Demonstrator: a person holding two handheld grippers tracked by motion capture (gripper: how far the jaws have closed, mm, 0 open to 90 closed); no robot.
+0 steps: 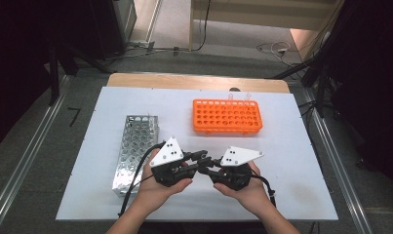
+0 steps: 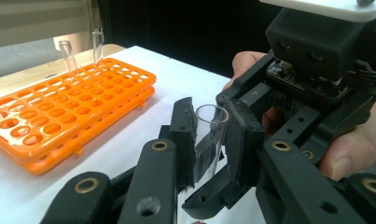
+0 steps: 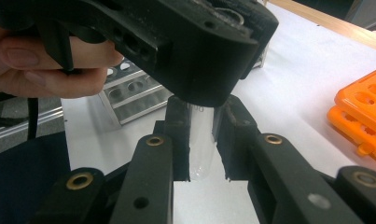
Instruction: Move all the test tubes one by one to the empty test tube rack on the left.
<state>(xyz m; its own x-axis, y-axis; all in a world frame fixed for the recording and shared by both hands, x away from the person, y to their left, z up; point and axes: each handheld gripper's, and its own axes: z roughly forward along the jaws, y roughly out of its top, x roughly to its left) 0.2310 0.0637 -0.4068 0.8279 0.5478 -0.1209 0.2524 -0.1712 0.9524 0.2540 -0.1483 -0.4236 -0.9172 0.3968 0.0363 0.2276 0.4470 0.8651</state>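
Nearest the person, over the front middle of the white tabletop, the left gripper and the right gripper meet tip to tip, and a single clear test tube sits between both pairs of jaws at once. In the left gripper view the tube stands roughly upright with its open mouth at the top, the left jaws drawn narrow against its sides just below the rim. In the right gripper view the tube's rounded closed end hangs down between the right jaws, which stand close on either side; whether they press the glass or merely flank it I cannot tell. So the tube's long axis runs across both sets of jaws, mouth end with the left, bottom end with the right, and it looks like a hand-over in mid-air. Whichever hand lets go, the other must already be gripping firmly. Farther out to the left lies the metal rack, nearer the left hand. Beyond, toward the far edge, the orange rack carries two tubes in its back row.
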